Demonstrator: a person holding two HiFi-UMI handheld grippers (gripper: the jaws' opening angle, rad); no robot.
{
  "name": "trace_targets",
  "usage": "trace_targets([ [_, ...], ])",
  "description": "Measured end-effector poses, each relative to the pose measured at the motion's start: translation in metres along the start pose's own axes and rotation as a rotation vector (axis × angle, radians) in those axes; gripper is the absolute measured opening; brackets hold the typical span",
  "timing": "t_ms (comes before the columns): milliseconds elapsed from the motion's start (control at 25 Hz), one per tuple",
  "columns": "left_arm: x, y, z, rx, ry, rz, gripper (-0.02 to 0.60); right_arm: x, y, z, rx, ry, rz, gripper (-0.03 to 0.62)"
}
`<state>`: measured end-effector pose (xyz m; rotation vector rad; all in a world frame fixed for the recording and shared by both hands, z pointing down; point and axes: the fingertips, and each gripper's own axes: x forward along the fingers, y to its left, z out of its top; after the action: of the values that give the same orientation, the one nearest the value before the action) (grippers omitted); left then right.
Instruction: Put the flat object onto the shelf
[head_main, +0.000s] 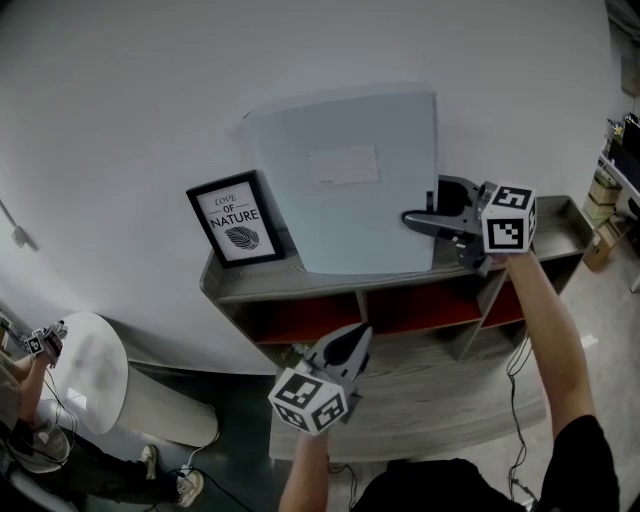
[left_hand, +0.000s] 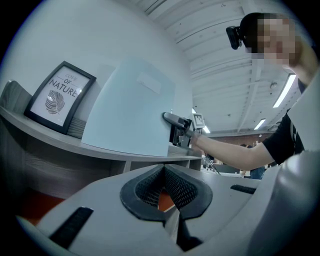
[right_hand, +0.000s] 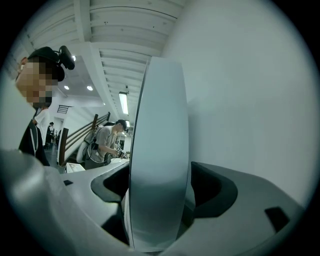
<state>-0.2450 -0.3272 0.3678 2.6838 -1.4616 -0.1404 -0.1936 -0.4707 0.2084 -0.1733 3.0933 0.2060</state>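
My right gripper (head_main: 420, 218) has its jaws spread. The right edge of the flat panel (head_main: 345, 180) stands between them with a gap on each side, so I judge it is released. The panel stands upright on the top board of the shelf (head_main: 300, 283), leaning back on the wall, just beside a framed picture (head_main: 235, 218) near the left corner. My left gripper (head_main: 348, 348) has its jaws clenched on nothing, low before the shelf's front edge. The right hand is nearer, and I think it must draw out sideways, toward the shelf's right end.
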Motion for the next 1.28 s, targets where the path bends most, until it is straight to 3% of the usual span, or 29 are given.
trace_targets([
  [1280, 0.004, -0.015, -0.005, -0.001, 0.009, -0.012, 0.013, -0.041, 0.015, -0.005, -0.008, -0.013, -0.017, 0.33],
])
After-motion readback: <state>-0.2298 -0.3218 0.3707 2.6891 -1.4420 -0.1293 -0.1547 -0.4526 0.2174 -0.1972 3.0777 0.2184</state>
